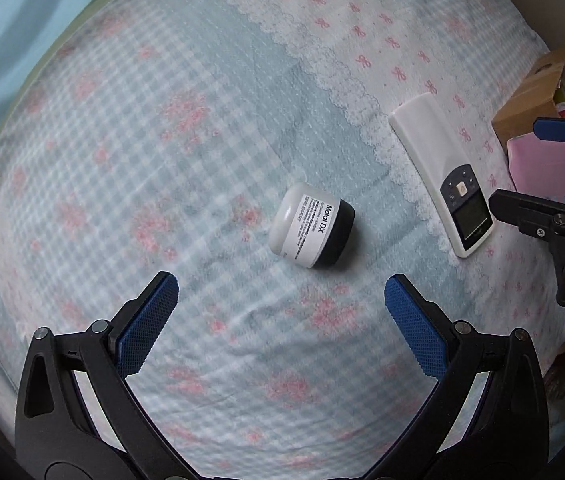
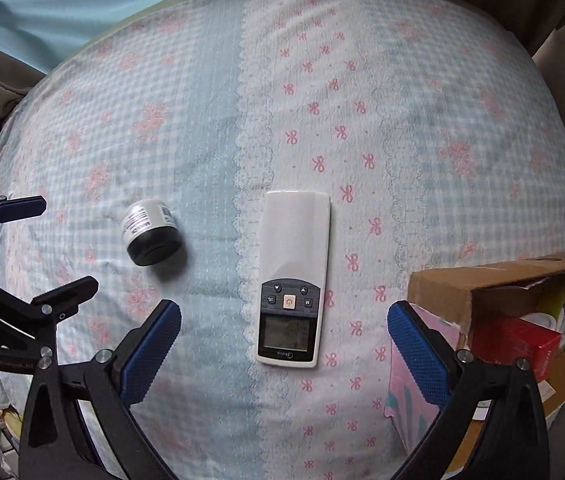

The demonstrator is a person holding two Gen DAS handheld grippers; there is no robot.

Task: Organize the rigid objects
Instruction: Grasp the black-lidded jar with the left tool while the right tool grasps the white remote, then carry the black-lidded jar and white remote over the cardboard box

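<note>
Here, two rigid items lie loose on the bedspread [image 2: 422, 128]: a jar [image 1: 311, 226] w/ white body and black lid, on its side, and a white remote control [image 2: 292, 278] lying flat, screen end nearest the camera. In the left wrist view the left gripper [image 1: 282, 312] hovers just short of the jar, jaws spread wide, nothing between the blue pads [image 1: 148, 322]. In the right wrist view the right gripper [image 2: 284, 340] is likewise spread and empty, w/ the remote's near end lying between its fingers but untouched. A cardboard box [image 2: 494, 280] stands at right, just beside the right finger; it already holds a red packet [image 2: 516, 342] and other contents too unclear to name. Judged progress: part done, since some goods are boxed; jar and remote are left, presumably bound for the box.
</note>
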